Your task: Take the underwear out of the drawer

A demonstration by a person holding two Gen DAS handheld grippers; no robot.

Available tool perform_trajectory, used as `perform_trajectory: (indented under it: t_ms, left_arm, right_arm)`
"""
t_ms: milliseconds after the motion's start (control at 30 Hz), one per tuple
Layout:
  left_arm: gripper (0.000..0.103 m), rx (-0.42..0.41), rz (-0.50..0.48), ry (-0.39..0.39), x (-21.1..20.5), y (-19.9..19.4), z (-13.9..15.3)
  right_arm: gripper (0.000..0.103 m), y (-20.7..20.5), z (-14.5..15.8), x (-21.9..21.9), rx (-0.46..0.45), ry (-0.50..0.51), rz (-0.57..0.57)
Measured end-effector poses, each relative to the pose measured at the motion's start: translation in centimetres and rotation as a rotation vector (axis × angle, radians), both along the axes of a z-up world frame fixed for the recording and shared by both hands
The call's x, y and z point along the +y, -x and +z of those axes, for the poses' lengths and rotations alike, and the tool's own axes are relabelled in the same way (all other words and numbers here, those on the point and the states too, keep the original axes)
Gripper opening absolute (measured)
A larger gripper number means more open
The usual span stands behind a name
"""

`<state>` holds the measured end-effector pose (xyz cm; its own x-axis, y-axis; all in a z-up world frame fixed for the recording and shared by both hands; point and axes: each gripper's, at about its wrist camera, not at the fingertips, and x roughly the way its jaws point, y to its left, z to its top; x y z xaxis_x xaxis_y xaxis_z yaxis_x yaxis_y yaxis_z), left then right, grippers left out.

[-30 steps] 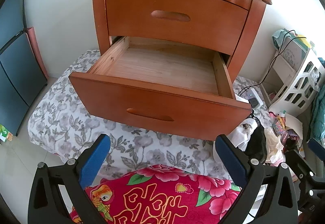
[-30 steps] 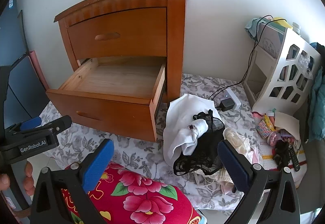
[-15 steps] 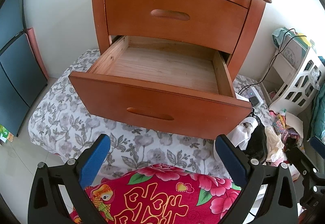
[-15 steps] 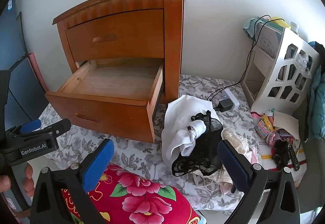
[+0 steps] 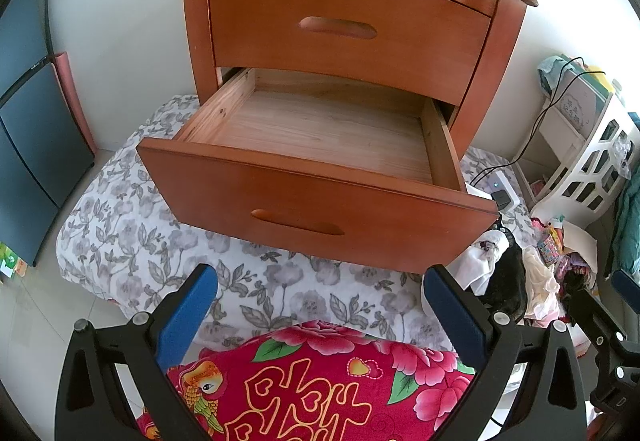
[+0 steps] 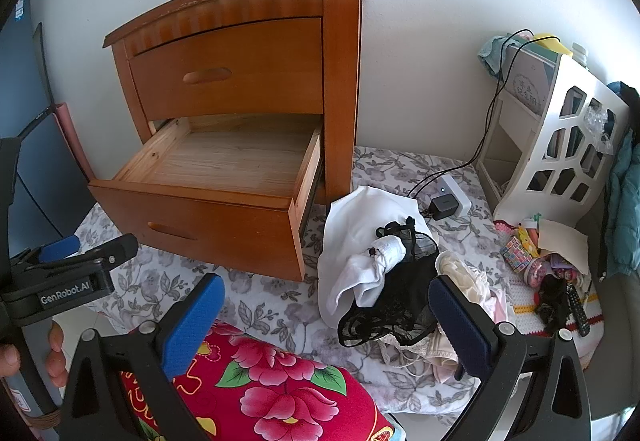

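Floral bedding (image 6: 280, 305): underwear pile (image 6: 384, 281) beside open drawer (image 6: 224, 161), axis unclear.

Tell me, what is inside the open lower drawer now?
The lower drawer shows only its bare wooden bottom; no clothing lies there. The strip just behind its front panel is hidden. The underwear pile lies beside the nightstand.

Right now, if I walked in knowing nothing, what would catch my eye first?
Probably the wooden nightstand against the white wall, its lower drawer pulled wide open and showing only bare wood. Just to its right, a heap of underwear, white and black lace, lies on the grey flowered sheet. Nearest the camera is a bright red flowered cloth, framed by an open blue-padded left gripper.
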<state>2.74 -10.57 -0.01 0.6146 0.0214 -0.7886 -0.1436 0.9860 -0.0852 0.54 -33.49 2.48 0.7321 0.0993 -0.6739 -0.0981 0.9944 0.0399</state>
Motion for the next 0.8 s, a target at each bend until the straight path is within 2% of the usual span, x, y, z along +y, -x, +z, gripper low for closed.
perform_trajectory:
  t_ms: [800]
  left_arm:
    - [0.103,-0.009,0.017,-0.011,-0.23,0.21,0.17]
  right_arm:
    - [0.103,-0.02,-0.08,-0.05,0.002,0.001,0.004]
